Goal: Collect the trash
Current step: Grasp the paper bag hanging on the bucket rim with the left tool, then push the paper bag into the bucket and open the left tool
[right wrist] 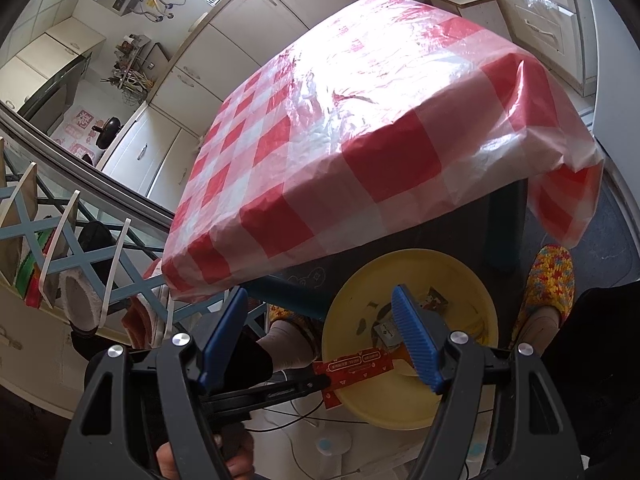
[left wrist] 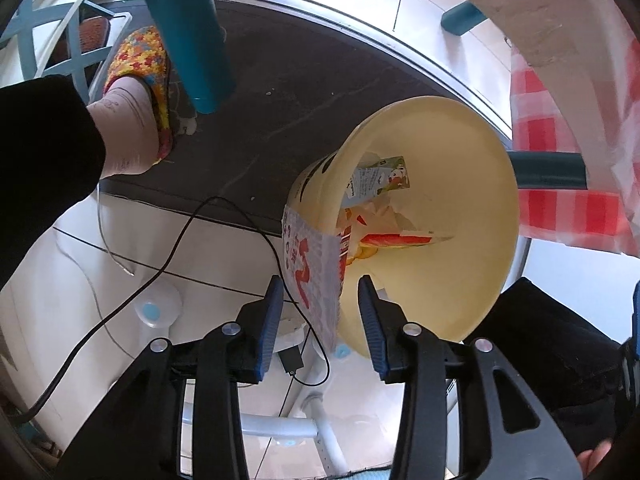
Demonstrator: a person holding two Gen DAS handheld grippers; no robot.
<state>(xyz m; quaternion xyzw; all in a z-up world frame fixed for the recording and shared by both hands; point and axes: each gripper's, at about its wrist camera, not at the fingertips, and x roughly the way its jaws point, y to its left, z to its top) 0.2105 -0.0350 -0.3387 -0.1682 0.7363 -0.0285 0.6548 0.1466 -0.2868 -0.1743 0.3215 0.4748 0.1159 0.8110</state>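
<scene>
A pale yellow bin [left wrist: 460,120] stands on the floor by the table, with several wrappers inside, among them a green and white packet [left wrist: 380,180]. A red and white wrapper [left wrist: 312,276] hangs over the bin's near rim, half inside. My left gripper [left wrist: 320,284] points down at it, jaws apart on either side, and the pads do not press on it. In the right wrist view the same bin [right wrist: 400,272] and wrapper [right wrist: 352,370] show below my right gripper [right wrist: 320,291], which stands wide open and empty above the bin's edge.
A table under a red and white checked plastic cloth [right wrist: 360,120] stands just beyond the bin, on teal legs [left wrist: 188,40]. A person's feet in knitted slippers [left wrist: 140,60] rest on a dark mat [left wrist: 300,80]. A black cable [left wrist: 160,272] crosses the tiled floor.
</scene>
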